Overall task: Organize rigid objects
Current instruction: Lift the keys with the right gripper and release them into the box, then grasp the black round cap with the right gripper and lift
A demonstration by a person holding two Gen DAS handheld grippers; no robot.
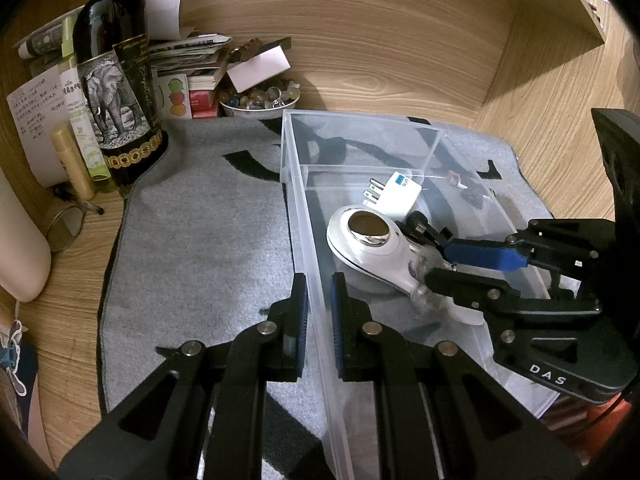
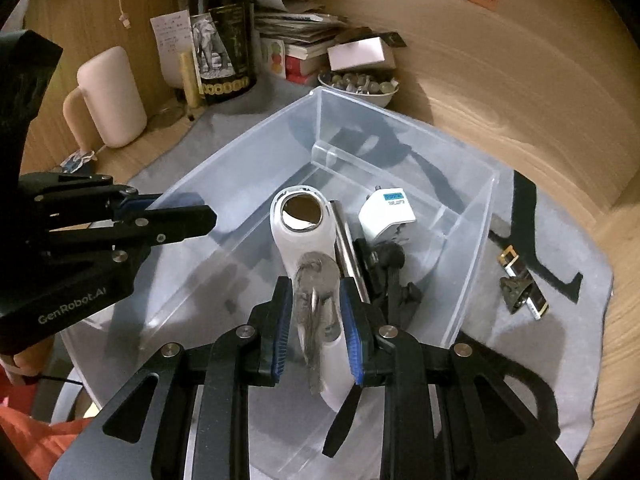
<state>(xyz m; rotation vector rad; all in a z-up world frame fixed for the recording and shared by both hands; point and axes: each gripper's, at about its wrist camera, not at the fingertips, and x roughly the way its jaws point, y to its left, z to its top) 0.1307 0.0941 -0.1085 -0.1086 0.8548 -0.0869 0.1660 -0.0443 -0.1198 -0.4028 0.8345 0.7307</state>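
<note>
The white handheld device [image 2: 301, 224] — a paddle-shaped thing with a round metal-rimmed opening at its head — lies inside the clear plastic bin [image 2: 472, 240], head toward the far wall, its handle wrapped in crinkled clear film. The right tool [image 2: 316, 320] is clamped on that handle, blue pads pressing it from both sides, and the head appears to sit at or near the bin floor; whether it bears weight there I cannot tell.

The step in hand looks like setting the device down among what the bin already holds. Just beside its head sit a white plug adapter [image 2: 386, 210] and a tangle of black items [image 2: 390, 272], with a slim metallic strip lying along the device's right edge. To do this well, lower until the body rests flat, then part the pads only slightly and draw straight back along the handle — the film could cling to a pad and drag the device with it.

The left tool [image 1: 319, 312] straddles the bin's near-left wall, pads either side and close to it; full contact is not clear. A firm hold there would keep the light bin from sliding on the grey mat [image 1: 200, 240].

A small dark item with a gold edge [image 2: 520, 284] lies on the mat outside the bin, likely next.
</note>
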